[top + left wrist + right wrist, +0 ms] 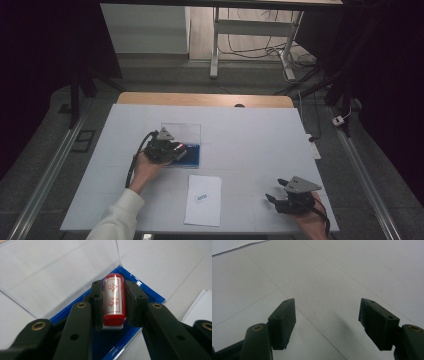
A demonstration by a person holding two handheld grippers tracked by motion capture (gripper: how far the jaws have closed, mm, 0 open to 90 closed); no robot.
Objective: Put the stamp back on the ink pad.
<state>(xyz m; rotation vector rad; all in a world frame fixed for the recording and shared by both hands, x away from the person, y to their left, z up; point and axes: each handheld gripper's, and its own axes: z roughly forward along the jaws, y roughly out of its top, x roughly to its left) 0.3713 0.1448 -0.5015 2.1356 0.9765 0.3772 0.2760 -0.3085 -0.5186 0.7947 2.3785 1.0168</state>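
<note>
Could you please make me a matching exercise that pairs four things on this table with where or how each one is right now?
Things:
1. red stamp
2. blue case
3. sheet of paper
4. right gripper

States:
a. fingers spread apart above bare white table, nothing between them
b. lies flat near the table's front edge, a small blue mark on it
c. clamped between the fingers of the left gripper
d. stands open, its clear lid swung back

Pairs: 1-c, 2-d, 3-b, 4-a
</note>
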